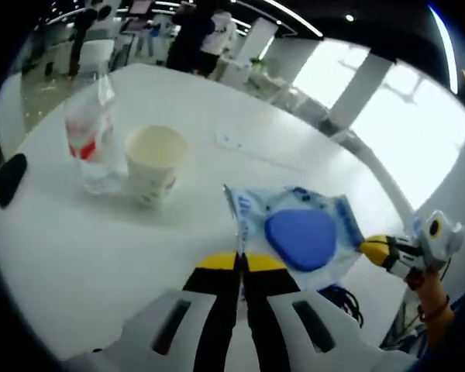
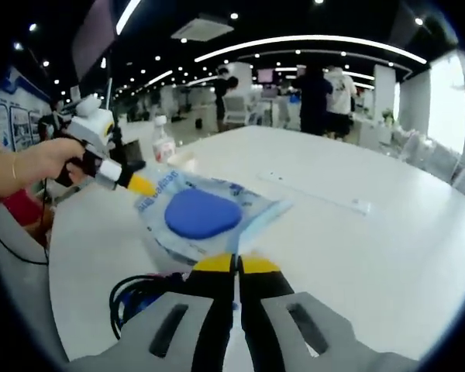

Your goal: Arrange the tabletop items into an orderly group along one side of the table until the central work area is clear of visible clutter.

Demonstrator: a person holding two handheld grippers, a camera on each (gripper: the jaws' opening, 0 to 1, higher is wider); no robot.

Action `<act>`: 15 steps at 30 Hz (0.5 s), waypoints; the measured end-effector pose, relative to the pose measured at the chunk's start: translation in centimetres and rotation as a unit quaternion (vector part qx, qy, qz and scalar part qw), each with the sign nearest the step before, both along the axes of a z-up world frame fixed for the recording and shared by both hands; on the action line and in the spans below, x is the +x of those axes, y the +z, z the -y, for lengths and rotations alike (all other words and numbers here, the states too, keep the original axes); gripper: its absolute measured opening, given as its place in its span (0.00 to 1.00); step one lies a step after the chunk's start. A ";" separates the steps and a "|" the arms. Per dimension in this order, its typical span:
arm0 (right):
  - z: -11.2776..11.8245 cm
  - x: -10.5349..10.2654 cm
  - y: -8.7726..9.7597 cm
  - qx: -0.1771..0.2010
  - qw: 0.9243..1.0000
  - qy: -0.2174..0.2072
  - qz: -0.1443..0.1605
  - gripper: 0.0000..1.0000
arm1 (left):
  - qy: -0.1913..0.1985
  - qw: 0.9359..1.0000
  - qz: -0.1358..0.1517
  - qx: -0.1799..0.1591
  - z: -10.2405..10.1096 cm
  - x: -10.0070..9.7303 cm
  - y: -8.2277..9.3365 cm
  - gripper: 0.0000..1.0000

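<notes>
Clear packet (image 1: 306,236) with blue pad — held aloft; bottle (image 1: 93,136), paper cup (image 1: 155,163) upright, adjacent.

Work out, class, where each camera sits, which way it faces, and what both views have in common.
Left gripper view: rides on the left claw, looking across the white table towards the paper cup and water bottle; its jaws pinch the blue packet.
Right gripper view: rides on the right claw, facing the opposite way over the table towards the left claw and the hand holding it.
Shared: the packet, gripped at opposite edges by both claws, and the table.
</notes>
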State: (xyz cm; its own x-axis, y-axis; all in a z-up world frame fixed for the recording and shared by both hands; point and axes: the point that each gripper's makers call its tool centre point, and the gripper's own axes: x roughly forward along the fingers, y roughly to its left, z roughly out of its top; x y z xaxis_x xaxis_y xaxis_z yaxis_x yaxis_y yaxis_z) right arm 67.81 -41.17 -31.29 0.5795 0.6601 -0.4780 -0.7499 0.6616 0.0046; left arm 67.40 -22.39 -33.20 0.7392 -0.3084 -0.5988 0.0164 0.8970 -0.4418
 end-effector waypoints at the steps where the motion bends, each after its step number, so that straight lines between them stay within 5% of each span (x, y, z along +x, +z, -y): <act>1: 0.0 0.3 -0.2 0.000 1.000 -0.002 -0.002 0.01 | 0.004 1.000 0.002 -0.002 -0.1 0.3 0.0 0.00; 15: -1.2 3.8 -2.2 -0.015 0.999 -0.035 0.020 0.01 | 0.053 0.998 0.033 -0.023 -1.3 4.3 -1.2 0.00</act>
